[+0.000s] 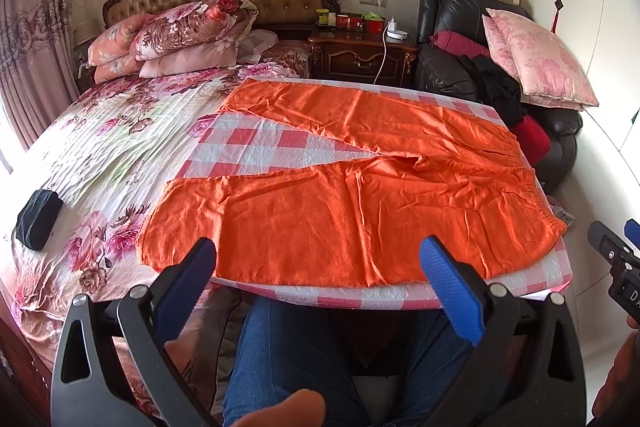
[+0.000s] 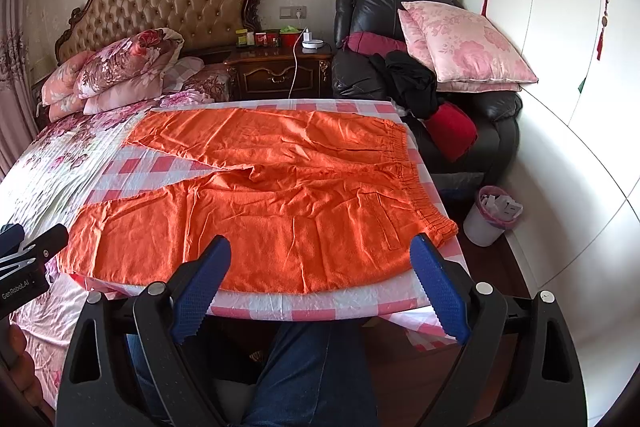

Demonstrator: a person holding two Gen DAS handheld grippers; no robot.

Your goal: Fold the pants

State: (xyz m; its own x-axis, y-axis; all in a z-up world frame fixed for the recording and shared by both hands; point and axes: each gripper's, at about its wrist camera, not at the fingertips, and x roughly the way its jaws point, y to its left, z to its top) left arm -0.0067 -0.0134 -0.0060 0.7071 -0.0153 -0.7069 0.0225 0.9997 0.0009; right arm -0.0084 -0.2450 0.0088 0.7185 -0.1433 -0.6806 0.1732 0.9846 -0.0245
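The orange pants [image 1: 352,195] lie spread flat and unfolded on a table covered with a red-and-white checked cloth [image 1: 256,143], directly ahead of both grippers. The two legs run away to the left and splay apart, so a wedge of checked cloth shows between them; the elastic waistband [image 2: 420,187] sits at the right end, near the table's right edge. The near leg's long edge lies just beyond the fingertips of each gripper.

The left gripper [image 1: 320,259] hovers over the near edge of the table with its blue-padded fingers [image 1: 452,283] spread wide, holding nothing — the fabric is ahead of it, not between the pads. The right gripper [image 2: 322,259] is likewise released, fingers wide apart and empty, just short of the near leg and a sewn pocket [image 2: 386,227].

Below both grippers are the person's blue-jeaned legs [image 1: 280,355]. Beyond the table to the left stands a bed with a floral cover [image 1: 100,155] and stacked quilts [image 1: 176,35]; farther ahead, a dark nightstand [image 1: 360,55], and to the right a black leather armchair [image 2: 360,27] bearing pink pillows [image 2: 464,47]. A white waste bin [image 2: 488,215] stands right of the table.
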